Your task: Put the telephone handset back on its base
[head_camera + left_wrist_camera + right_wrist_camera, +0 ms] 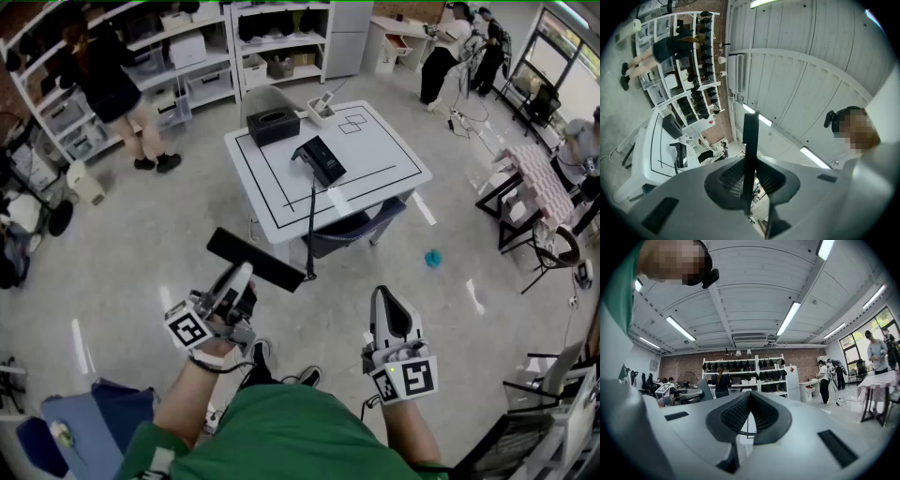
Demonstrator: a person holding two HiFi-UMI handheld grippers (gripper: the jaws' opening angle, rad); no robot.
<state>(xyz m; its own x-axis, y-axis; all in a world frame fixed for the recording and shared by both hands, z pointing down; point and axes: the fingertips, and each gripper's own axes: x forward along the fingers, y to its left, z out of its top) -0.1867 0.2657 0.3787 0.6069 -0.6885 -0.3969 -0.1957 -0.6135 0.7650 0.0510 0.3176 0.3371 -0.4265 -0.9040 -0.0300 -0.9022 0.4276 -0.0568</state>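
Observation:
The black telephone handset is a long flat bar held in the air, with my left gripper shut on its near end. In the left gripper view the handset stands edge-on between the two pads. A thin black cord runs from it up to the black telephone base on the white table, well ahead of both grippers. The base also shows at the left of the left gripper view. My right gripper hangs to the right, its tips meeting on nothing.
A black box and a small white tray stand at the table's far edge. A chair is tucked under the near side. Shelving and a standing person are at far left; tables and more people at right.

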